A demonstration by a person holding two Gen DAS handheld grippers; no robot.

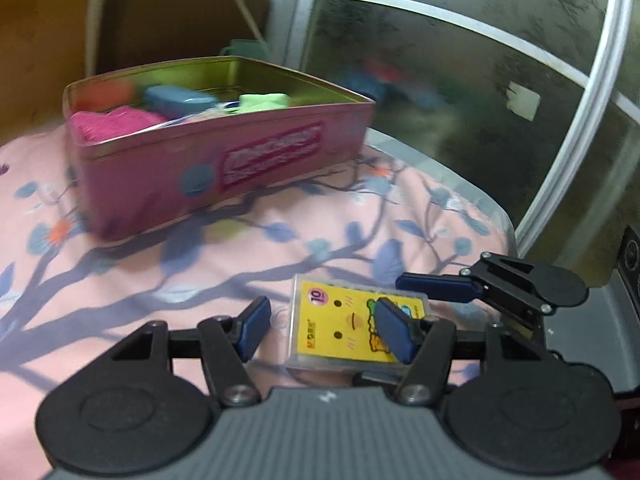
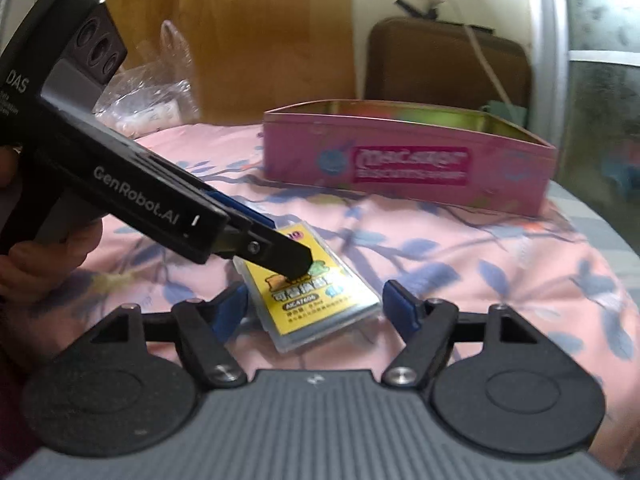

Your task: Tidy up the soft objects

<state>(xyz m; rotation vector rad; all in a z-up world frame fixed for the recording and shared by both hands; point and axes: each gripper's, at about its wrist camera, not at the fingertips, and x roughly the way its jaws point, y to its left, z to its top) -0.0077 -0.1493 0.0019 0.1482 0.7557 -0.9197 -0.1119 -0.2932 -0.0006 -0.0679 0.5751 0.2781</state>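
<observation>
Both grippers are converging on a yellow packet (image 2: pixel 310 300) lying flat on the floral bedspread (image 2: pixel 500 280), near its front edge. From the left, the left gripper (image 1: pixel 324 330) is angling down with jaws parted across the packet's short end, nothing clamped. The right gripper (image 2: pixel 316 308), the nearer, is straddling its slanting long axis, jaws wide and empty. Well beyond, toward the far edge, the pink tin (image 2: pixel 408 164) is waiting with soft items inside.

Bedspread (image 2: pixel 440 264) lies open before the pink tin (image 2: pixel 408 168).
</observation>
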